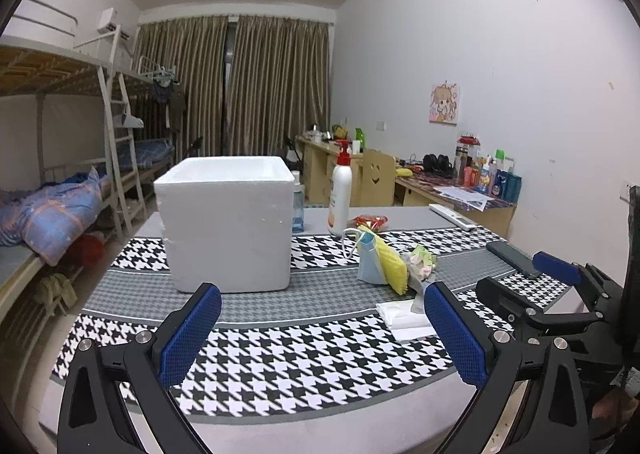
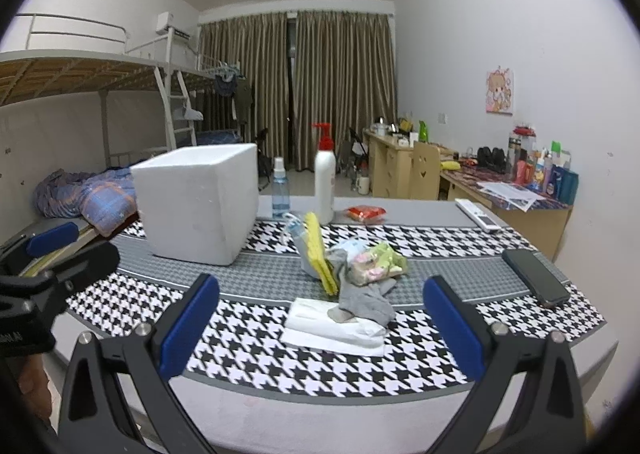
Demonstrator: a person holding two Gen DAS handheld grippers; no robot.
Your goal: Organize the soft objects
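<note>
Foam box stands left of the soft pile: sponge, sock, tissues; left gripper and right gripper gape wide, empty

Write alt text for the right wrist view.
The open right gripper hovers empty before a pile of soft items on folded white tissue, lying on a houndstooth mat. A white foam box stands behind, to the left.

A pump bottle and spray bottle stand on the houndstooth-covered desk; a phone, remote and red packet lie nearby, before bunk beds and drawn curtains.
</note>
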